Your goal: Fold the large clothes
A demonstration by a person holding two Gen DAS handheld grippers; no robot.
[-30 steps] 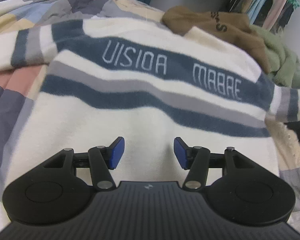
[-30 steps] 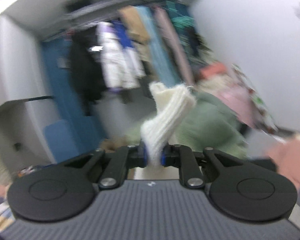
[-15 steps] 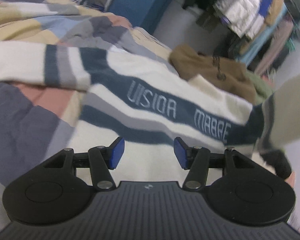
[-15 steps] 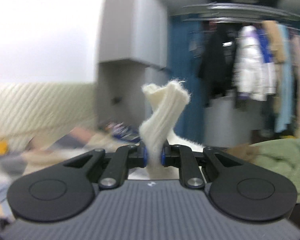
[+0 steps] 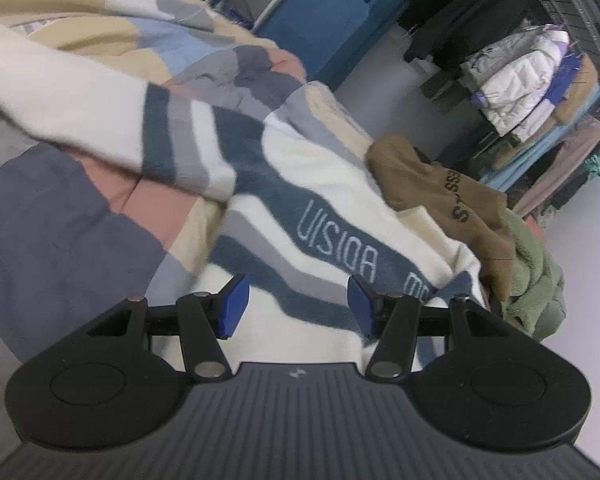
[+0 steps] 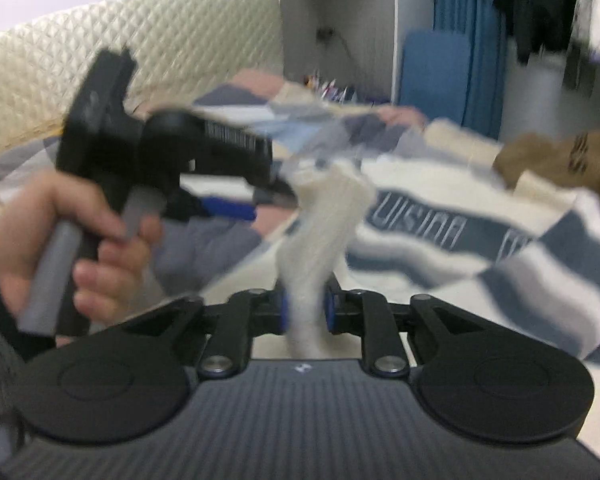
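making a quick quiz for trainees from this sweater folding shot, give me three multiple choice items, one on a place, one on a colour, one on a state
1. Where does the brown garment lie relative to the striped sweater?
A. beside its edge, next to a green garment
B. under the quilt
C. on the clothes rack

2. What colour is the sweater band that carries the lettering?
A. red
B. dark blue
C. green

3. What is between the fingers of the right tool?
A. nothing
B. the brown garment
C. a cream ribbed part of the sweater

Answers:
1 A: in the left wrist view the brown piece sits at the sweater's far edge, against the green one.
2 B: the pale letters stand on a dark blue stripe.
3 C: the right wrist view shows the ribbed cream cloth rising between the blue pads while its jaws are opening; the left tool stands open and empty.
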